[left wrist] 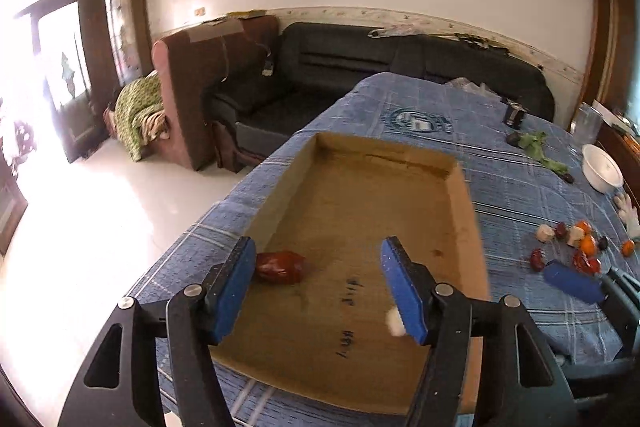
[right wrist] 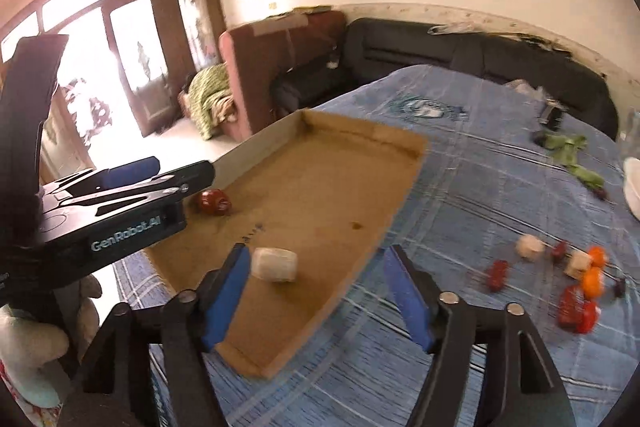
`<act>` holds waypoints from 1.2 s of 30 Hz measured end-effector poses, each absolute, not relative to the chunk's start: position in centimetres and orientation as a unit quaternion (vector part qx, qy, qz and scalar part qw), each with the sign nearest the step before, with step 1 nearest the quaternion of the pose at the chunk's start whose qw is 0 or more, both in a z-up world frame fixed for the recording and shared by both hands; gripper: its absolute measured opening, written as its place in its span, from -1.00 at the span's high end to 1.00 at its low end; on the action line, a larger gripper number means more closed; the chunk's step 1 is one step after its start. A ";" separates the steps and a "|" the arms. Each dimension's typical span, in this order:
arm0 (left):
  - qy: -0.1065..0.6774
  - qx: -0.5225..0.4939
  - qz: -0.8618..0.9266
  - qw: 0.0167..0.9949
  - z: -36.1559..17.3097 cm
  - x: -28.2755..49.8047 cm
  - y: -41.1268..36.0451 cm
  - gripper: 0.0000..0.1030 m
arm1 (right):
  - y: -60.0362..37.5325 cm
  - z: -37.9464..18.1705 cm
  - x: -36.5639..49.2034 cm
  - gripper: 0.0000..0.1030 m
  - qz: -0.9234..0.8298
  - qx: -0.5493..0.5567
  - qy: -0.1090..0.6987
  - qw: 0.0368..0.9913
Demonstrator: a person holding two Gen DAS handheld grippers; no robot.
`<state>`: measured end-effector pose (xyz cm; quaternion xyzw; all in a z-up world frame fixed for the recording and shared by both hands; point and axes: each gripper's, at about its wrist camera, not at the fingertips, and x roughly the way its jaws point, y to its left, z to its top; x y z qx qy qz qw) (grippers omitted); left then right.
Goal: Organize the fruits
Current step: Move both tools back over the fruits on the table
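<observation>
A shallow cardboard tray (left wrist: pixel 460 219) lies on the blue checked tablecloth. Inside it are a dark red fruit (left wrist: pixel 280 267) and a white chunk (right wrist: pixel 275 264). My left gripper (left wrist: pixel 318 255) hovers open over the tray's near end, the red fruit just off its left fingertip and nothing between its pads. My right gripper (right wrist: pixel 316 255) is open over the tray's right rim. The white chunk lies free beside its left pad (right wrist: pixel 224 303). Loose red, orange and white fruits (right wrist: pixel 580 279) are scattered on the cloth to the right. In the right wrist view the left gripper (right wrist: pixel 184 169) reaches in from the left.
A white bowl (left wrist: pixel 602 167), green leaves (left wrist: pixel 536 147) and a small dark box (left wrist: pixel 514 115) sit at the table's far right. The table edge drops to a white floor on the left. A black sofa (left wrist: pixel 360 67) stands behind. A gloved hand (right wrist: pixel 28 347) holds the left gripper.
</observation>
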<state>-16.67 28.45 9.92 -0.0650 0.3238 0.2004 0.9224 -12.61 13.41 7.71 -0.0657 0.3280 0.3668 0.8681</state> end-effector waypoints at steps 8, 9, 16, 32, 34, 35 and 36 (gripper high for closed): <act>0.329 -0.037 0.131 0.935 10.5 -15.4 23.2 -0.41 | 3.8 7.6 -11.5 -0.55 0.283 -0.032 0.332 0.899; 0.331 -0.038 0.122 0.935 10.4 -15.2 22.7 -0.42 | 2.5 7.5 -11.2 -0.55 0.269 -0.030 0.334 0.903; 0.364 -0.034 0.068 0.928 8.1 -12.4 18.8 -0.43 | -8.1 6.2 -9.0 -0.54 0.146 -0.006 0.359 0.922; 0.413 -0.020 -0.045 0.910 4.7 -7.3 11.0 -0.43 | -11.9 4.2 -3.2 -0.54 0.104 0.030 0.389 0.915; 0.417 -0.027 -0.064 0.906 4.5 -6.9 10.4 -0.43 | -13.3 4.3 -2.1 -0.42 0.090 0.049 0.391 0.915; 0.419 -0.028 -0.073 0.905 4.4 -6.6 10.1 -0.43 | -14.4 4.4 -1.6 -0.38 0.080 0.063 0.391 0.915; 0.420 -0.027 -0.082 0.904 4.4 -6.4 9.7 -0.42 | -15.5 4.5 -1.3 -0.36 0.070 0.080 0.389 0.915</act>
